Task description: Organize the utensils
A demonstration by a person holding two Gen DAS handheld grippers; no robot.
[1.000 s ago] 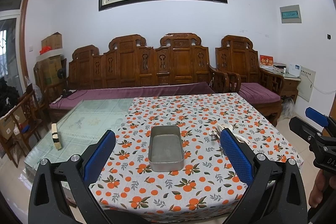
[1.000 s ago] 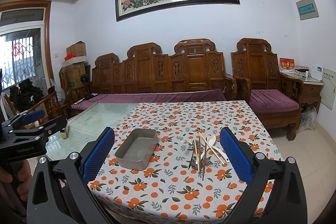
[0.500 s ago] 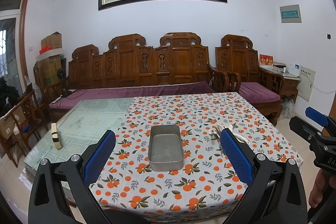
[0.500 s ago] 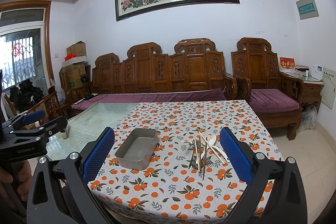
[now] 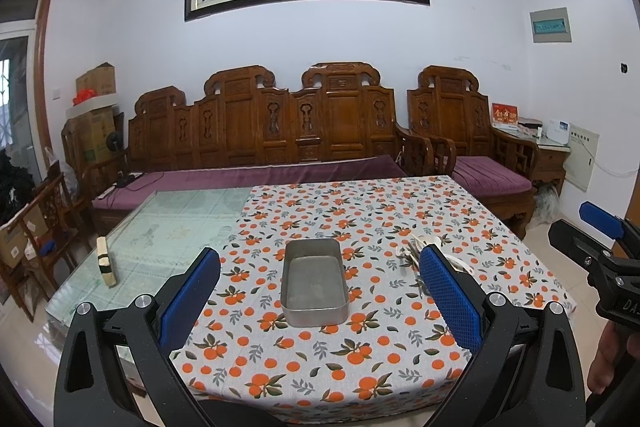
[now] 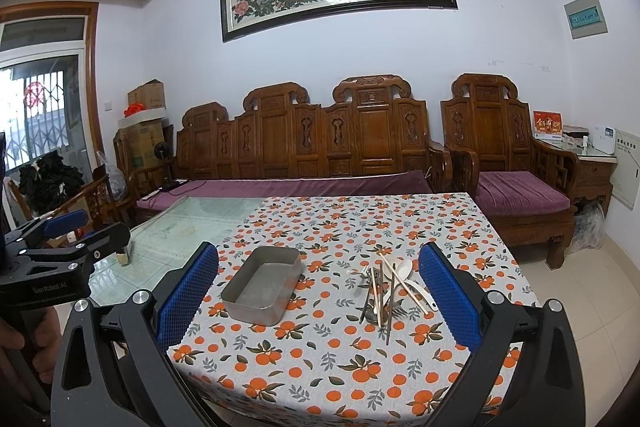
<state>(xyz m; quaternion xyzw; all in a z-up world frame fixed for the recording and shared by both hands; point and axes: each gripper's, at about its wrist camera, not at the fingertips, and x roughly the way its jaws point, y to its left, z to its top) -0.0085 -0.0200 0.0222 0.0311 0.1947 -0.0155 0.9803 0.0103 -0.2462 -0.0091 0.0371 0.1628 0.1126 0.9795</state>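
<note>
An empty rectangular metal tray [image 5: 314,283] [image 6: 262,285] sits on the orange-patterned tablecloth [image 5: 340,219]. To its right lies a loose pile of utensils [image 6: 390,287]: chopsticks, white spoons and metal cutlery; in the left wrist view the pile [image 5: 412,253] is partly hidden behind my finger. My left gripper [image 5: 320,301] is open and empty, held back from the table's near edge, facing the tray. My right gripper [image 6: 318,301] is open and empty, also short of the table, with tray and pile between its fingers in view.
The left part of the table is bare glass [image 5: 176,223] with a small wooden block [image 5: 105,261] near its edge. A carved wooden sofa [image 5: 272,135] stands behind the table and an armchair [image 5: 480,155] at the right. Tiled floor lies to the right.
</note>
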